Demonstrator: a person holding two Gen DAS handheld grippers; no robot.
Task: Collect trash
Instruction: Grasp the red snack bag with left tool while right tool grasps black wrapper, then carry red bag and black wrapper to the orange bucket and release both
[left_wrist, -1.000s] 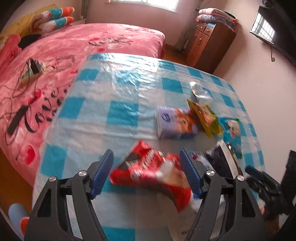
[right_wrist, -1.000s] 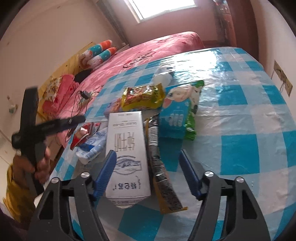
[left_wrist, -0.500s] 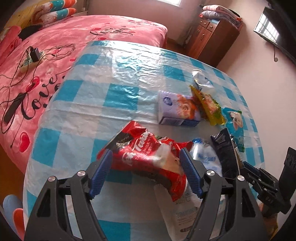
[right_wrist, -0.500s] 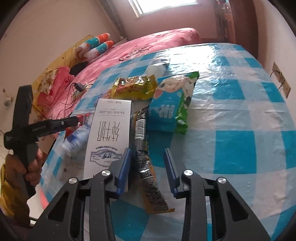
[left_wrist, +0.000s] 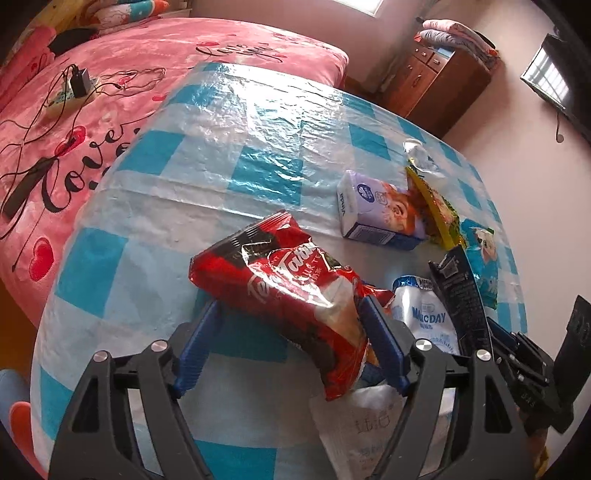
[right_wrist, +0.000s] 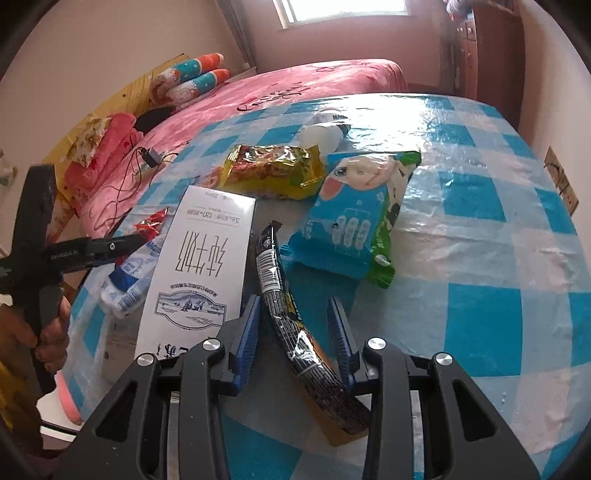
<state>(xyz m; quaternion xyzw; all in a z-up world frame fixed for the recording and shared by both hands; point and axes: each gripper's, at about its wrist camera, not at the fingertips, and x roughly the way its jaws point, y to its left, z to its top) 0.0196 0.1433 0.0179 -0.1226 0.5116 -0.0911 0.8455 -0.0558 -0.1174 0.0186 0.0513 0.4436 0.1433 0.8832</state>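
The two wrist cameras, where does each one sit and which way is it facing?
Left wrist: on the left gripper, angled down at the checked table, jaws opening around a red snack bag.
Right wrist: on the right gripper, angled down, its jaws around a black wrapper; a hand shows at left.
Shared: the black wrapper, white carton, pink bed.

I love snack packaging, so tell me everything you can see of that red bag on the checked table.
The red bag is a crinkled, glossy foil snack wrapper with a black band and white lettering. It lies slanted between the left gripper's blue fingers, which are opening; its lower end overlaps a white packet on the tablecloth.
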